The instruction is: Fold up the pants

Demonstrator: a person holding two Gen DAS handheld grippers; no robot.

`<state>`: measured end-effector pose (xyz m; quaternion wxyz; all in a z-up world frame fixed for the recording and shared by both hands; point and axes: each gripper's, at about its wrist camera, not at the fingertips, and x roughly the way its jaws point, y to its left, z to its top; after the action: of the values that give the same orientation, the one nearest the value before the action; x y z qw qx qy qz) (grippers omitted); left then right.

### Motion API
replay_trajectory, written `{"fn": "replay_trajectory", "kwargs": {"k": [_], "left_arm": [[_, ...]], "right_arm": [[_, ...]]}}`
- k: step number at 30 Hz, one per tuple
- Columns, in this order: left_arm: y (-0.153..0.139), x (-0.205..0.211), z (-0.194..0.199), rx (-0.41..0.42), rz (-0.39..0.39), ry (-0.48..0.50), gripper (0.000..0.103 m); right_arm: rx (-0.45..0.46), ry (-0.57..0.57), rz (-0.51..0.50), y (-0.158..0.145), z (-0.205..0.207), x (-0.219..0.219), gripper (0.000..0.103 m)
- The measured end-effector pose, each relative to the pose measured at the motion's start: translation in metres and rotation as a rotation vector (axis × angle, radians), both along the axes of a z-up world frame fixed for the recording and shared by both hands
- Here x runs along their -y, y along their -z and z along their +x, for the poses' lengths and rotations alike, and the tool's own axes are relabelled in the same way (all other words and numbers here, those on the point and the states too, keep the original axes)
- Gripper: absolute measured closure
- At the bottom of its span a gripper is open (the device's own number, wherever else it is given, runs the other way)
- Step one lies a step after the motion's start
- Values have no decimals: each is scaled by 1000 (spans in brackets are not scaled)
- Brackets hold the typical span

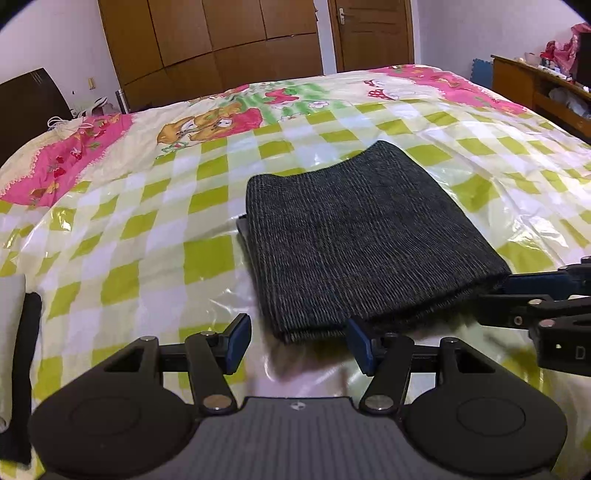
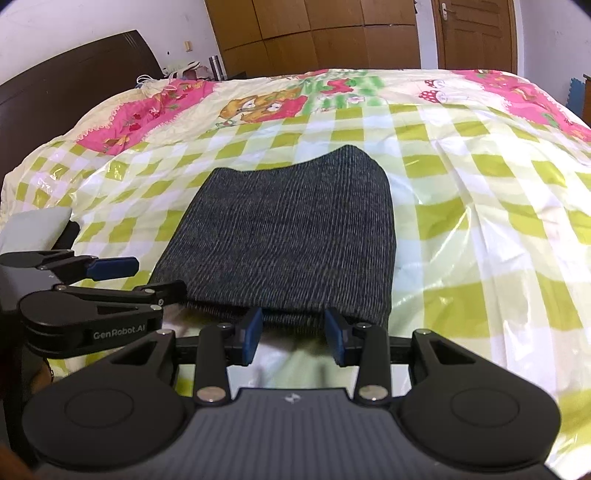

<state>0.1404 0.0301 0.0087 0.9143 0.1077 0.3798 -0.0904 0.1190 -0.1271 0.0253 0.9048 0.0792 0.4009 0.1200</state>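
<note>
The dark grey ribbed pants (image 1: pixel 369 240) lie folded into a compact rectangle on the checked bedspread (image 1: pixel 129 229). In the left wrist view my left gripper (image 1: pixel 299 343) is open, with the fold's near left corner just ahead of its fingertips and nothing pressed between the blue pads. My right gripper (image 1: pixel 517 295) reaches in from the right, beside the near right corner. In the right wrist view the pants (image 2: pixel 288 236) fill the middle. The right gripper (image 2: pixel 295 336) stands open at their near edge, pads apart. The left gripper (image 2: pixel 136 278) shows at the left, also open.
Clear plastic sheeting (image 2: pixel 480 236) covers the green-and-white bedspread. A dark headboard (image 2: pixel 66 85) stands at the left, with a wooden wardrobe (image 1: pixel 214 40) and door (image 1: pixel 373 33) behind the bed. A wooden side unit (image 1: pixel 543 92) is at the right. A white and black item (image 1: pixel 18 350) lies at the left edge.
</note>
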Motion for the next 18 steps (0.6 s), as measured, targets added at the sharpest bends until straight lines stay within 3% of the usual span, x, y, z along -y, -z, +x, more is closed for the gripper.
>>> {"fn": "replay_trajectory", "kwargs": {"k": [18], "left_arm": [[19,5,-42,-49,-23,16,34]], "right_arm": [[-21,33,-25,16,-39,-4,65]]}}
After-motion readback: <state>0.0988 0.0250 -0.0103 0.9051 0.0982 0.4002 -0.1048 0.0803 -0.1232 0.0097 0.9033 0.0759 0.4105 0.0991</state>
